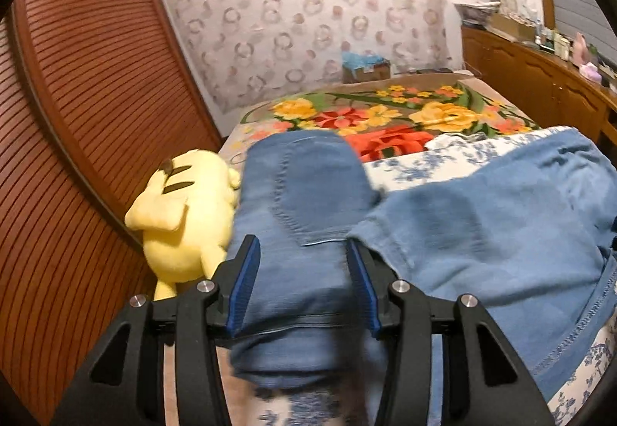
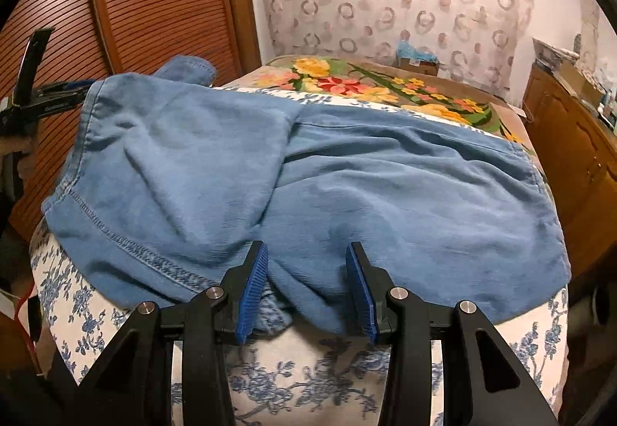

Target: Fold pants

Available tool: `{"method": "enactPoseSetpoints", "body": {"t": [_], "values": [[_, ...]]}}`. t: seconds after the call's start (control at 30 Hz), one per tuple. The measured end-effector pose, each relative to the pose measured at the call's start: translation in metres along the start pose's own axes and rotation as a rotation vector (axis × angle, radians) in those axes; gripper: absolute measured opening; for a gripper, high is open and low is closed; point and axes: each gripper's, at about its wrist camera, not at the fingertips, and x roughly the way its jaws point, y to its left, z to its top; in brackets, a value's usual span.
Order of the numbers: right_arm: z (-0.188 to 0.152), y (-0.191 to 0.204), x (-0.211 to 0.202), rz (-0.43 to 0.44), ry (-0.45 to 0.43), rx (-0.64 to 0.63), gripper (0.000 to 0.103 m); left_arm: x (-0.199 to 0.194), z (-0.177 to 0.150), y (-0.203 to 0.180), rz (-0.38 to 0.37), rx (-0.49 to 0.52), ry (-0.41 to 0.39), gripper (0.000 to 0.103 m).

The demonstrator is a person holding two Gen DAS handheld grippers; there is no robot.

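On the bed (image 2: pixel 127 345), your blue pants (image 2: pixel 347 187) lie bunched across the floral cover, seemingly mid-fold, with squaring and smoothing left. Your left gripper (image 1: pixel 302 287) has its fingers spread around a draped pant leg, not pinching it. Your right gripper (image 2: pixel 306 287) likewise gapes at the near edge, gripping nothing.

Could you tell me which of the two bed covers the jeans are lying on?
The white cover with blue flowers; the jeans rest on it, while the bright red-and-yellow flowered blanket lies farther back.
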Motion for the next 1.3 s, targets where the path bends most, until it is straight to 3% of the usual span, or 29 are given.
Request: {"method": "enactPoseSetpoints", "body": {"t": [0.2,0.67,0.93,1.3], "values": [[-0.002,-0.016,-0.006,-0.024,-0.020,0.048,0.044,0.007,-0.013,0.011,-0.032,-0.023,0.039,0.048],[-0.027,-0.076,-0.039,-0.210,-0.058,0.202,0.044,-0.055,-0.022,-0.013,-0.181,-0.094,-0.133,0.048],[-0.037,-0.105,-0.029,-0.316,-0.016,0.279,0.044,-0.074,-0.022,-0.045,-0.290,-0.086,-0.147,0.048],[-0.014,-0.124,-0.004,-0.271,0.010,0.388,0.044,-0.079,-0.029,-0.090,-0.356,-0.027,-0.122,0.048]]}}
